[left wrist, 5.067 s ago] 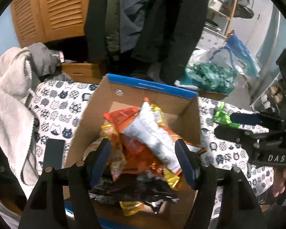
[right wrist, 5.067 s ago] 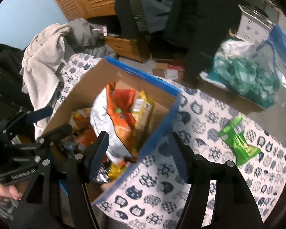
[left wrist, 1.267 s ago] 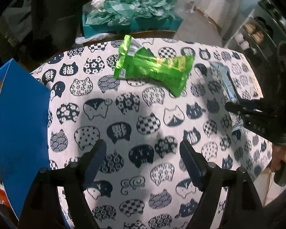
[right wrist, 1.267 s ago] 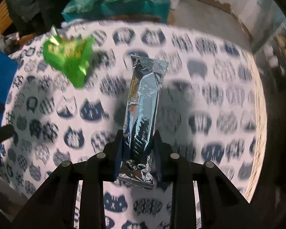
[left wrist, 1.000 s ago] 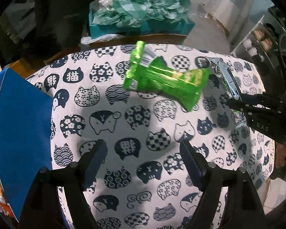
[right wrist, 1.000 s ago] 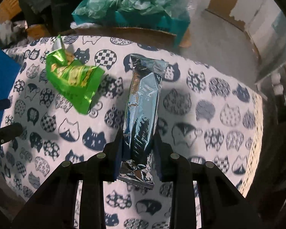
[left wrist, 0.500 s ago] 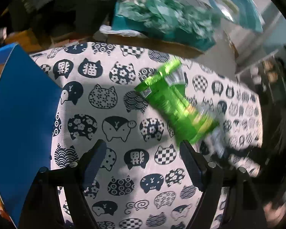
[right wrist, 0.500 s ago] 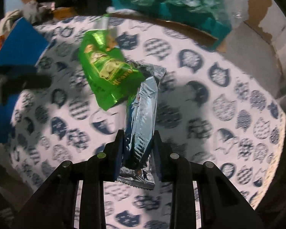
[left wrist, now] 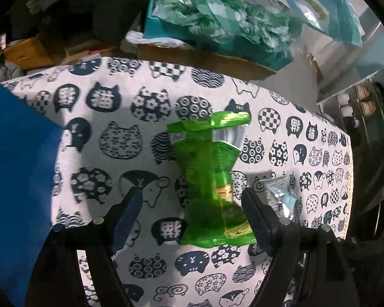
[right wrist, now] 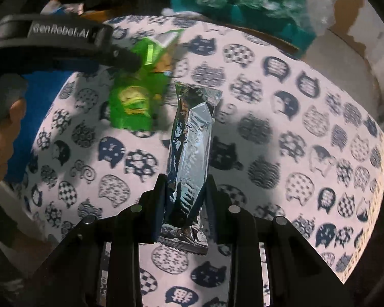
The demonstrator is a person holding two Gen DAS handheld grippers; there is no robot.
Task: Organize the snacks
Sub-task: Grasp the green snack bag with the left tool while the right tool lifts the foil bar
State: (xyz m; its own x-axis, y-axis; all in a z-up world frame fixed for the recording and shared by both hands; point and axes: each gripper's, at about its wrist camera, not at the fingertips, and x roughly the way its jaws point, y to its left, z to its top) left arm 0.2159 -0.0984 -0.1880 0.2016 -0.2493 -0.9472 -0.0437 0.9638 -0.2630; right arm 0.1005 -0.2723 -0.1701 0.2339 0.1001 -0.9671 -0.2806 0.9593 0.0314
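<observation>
A green snack bag [left wrist: 212,179] lies on the cat-print tablecloth [left wrist: 110,138]. My left gripper [left wrist: 192,204] is open, its fingers either side of the bag's near end, close above the cloth. The bag also shows in the right wrist view [right wrist: 135,102], with the left gripper's finger [right wrist: 123,57] over it. My right gripper [right wrist: 185,192] is shut on a long silver foil snack packet [right wrist: 189,148], held above the cloth just right of the green bag. The packet's tip shows in the left wrist view [left wrist: 281,197].
The blue flap of the cardboard snack box [left wrist: 15,168] stands at the left. Beyond the table's far edge are a teal box of green wrapping [left wrist: 217,23] and a cardboard box [left wrist: 204,58]. A shoe rack [left wrist: 358,102] stands at the right.
My left gripper has moved in over the green bag, which now sits between its open fingers. My right gripper has carried the silver packet left, closer to the green bag.
</observation>
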